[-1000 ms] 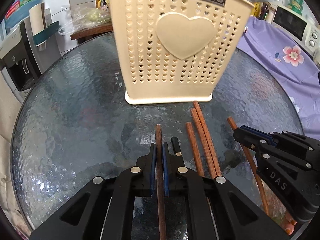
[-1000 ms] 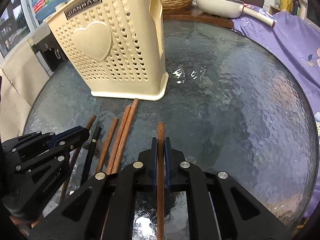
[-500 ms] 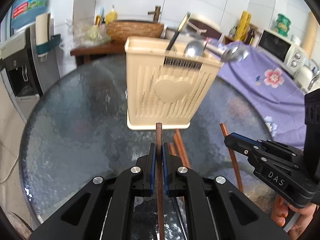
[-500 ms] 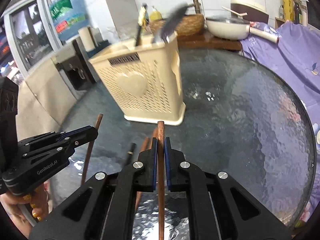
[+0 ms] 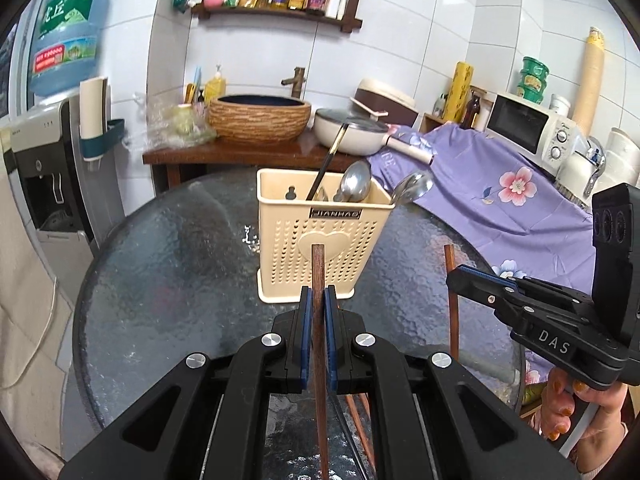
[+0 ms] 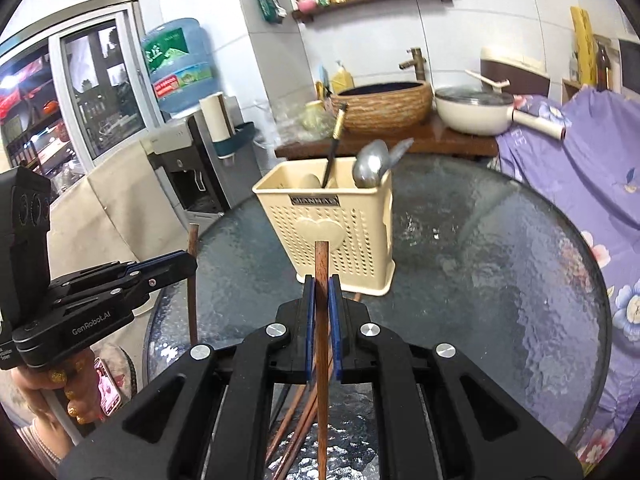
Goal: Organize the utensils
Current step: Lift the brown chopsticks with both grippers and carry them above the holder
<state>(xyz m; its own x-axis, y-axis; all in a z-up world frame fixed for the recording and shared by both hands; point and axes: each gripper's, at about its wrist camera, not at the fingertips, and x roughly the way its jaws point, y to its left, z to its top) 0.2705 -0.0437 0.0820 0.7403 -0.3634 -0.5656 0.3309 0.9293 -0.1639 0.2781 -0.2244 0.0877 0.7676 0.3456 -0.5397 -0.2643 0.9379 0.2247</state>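
A cream utensil holder [image 5: 318, 244] stands on the round glass table [image 5: 168, 280], also in the right wrist view [image 6: 340, 236]. It holds spoons [image 5: 354, 186] and a black chopstick [image 5: 326, 166]. My left gripper [image 5: 319, 294] is shut on a brown wooden chopstick [image 5: 319, 268], held upright above the table before the holder. My right gripper [image 6: 322, 284] is shut on another brown chopstick [image 6: 321, 264], also lifted. The right gripper shows in the left wrist view [image 5: 452, 276], the left one in the right wrist view [image 6: 192, 262]. More chopsticks [image 6: 296, 420] lie on the table beneath.
Behind the table a wooden counter carries a woven basin [image 5: 260, 120] and a white pan [image 5: 352, 132]. A purple floral cloth [image 5: 500, 200] lies to the right, with a microwave [image 5: 528, 128]. A water dispenser [image 5: 52, 152] stands at the left.
Both grippers have risen from the table with their chopsticks and pulled back from the holder, which now looks smaller and farther. The holder's top and contents have come into view.
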